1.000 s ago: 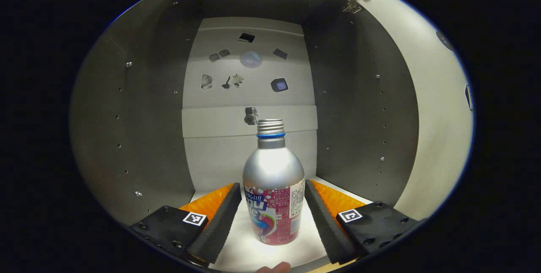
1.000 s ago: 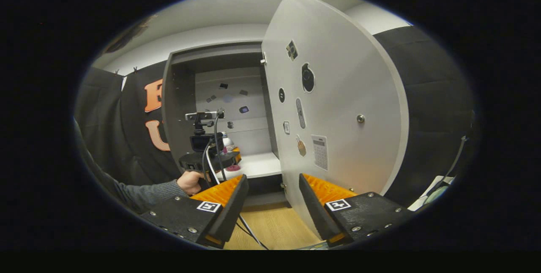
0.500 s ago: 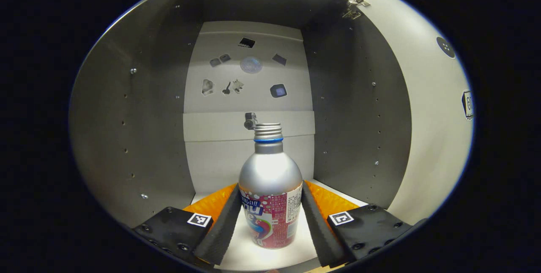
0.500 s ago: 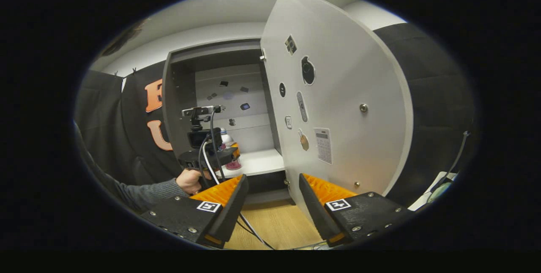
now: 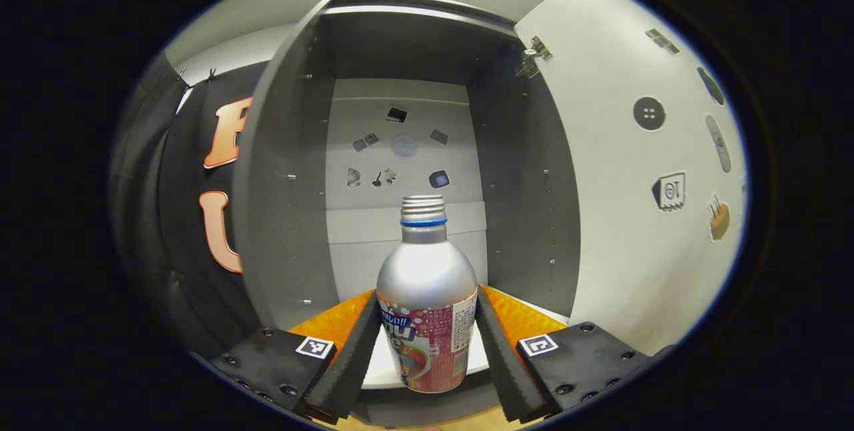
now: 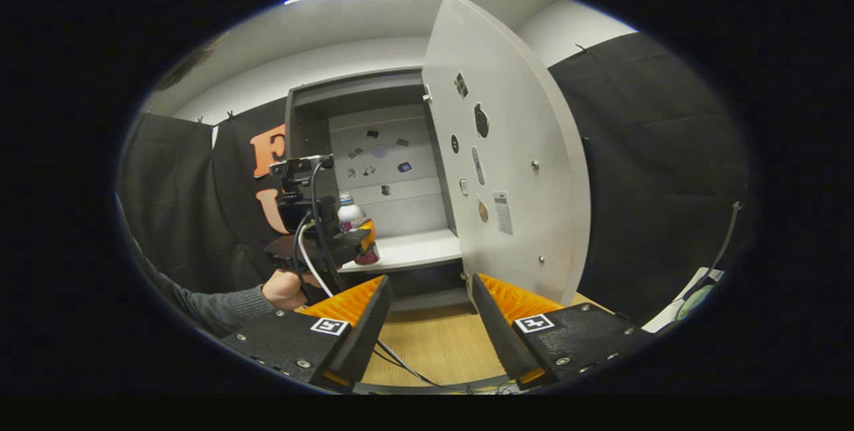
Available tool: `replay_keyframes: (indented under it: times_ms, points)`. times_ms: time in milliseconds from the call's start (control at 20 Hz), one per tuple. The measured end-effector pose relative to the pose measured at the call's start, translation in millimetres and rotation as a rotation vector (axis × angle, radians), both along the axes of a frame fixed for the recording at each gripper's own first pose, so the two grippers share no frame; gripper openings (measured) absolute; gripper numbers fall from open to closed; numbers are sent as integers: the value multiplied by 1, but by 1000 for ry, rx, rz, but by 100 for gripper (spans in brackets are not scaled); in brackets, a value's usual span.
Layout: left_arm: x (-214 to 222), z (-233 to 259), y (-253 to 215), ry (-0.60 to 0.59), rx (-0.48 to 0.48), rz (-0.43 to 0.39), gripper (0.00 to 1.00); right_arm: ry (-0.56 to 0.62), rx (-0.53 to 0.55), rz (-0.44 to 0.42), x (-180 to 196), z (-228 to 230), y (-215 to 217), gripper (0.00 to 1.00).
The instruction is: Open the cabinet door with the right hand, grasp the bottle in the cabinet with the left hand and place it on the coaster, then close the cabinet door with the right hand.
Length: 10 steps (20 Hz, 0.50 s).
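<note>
A silver bottle (image 5: pixel 427 311) with a pink label and a blue neck ring stands upright between the fingers of my left gripper (image 5: pixel 427 327), which is shut on it. The bottle is at the front edge of the open grey cabinet (image 5: pixel 287 217), just above its white shelf (image 5: pixel 383 367). In the right gripper view the same bottle (image 6: pixel 349 213) shows in the left gripper (image 6: pixel 357 244), held by a hand (image 6: pixel 283 287). My right gripper (image 6: pixel 430 284) is open with nothing in it, away from the open white door (image 6: pixel 514 151).
The door (image 5: pixel 634 217) swings out on the cabinet's right side and carries small stickers. A wooden tabletop (image 6: pixel 434 344) lies below the cabinet, with a cable (image 6: pixel 400 367) trailing across it. Black cloth walls stand on both sides.
My left gripper closed on the bottle and drew back with it from deep inside the cabinet to its front edge. My right gripper backed away from the door.
</note>
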<state>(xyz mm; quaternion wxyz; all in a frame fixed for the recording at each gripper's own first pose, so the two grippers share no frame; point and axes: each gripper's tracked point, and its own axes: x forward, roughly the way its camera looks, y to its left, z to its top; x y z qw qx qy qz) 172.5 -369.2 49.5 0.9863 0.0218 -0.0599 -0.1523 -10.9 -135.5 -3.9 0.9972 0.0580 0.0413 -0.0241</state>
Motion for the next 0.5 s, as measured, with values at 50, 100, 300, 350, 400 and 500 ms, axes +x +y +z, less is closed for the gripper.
replay_keyframes:
  times_ms: [50, 100, 300, 350, 400, 500]
  points:
    - [-17, -7, 7, -1, 12, 8, 86, 7, -1, 7, -9, -4, 0, 76]
    - [-32, -16, 13, 11, 23, 7, 85, 17, 5, 14, -18, -8, 2, 76]
    - [-82, -51, 48, 54, 35, 40, 87, 57, 34, 44, -44, -26, 7, 76]
    - [-91, -63, 54, 72, 29, 45, 86, 70, 39, 50, -49, -32, 8, 76]
    - [-99, -77, 60, 100, 26, 46, 87, 89, 42, 58, -49, -38, 10, 76]
    - [-112, -102, 76, 139, 30, 68, 86, 118, 48, 70, -54, -48, 12, 76]
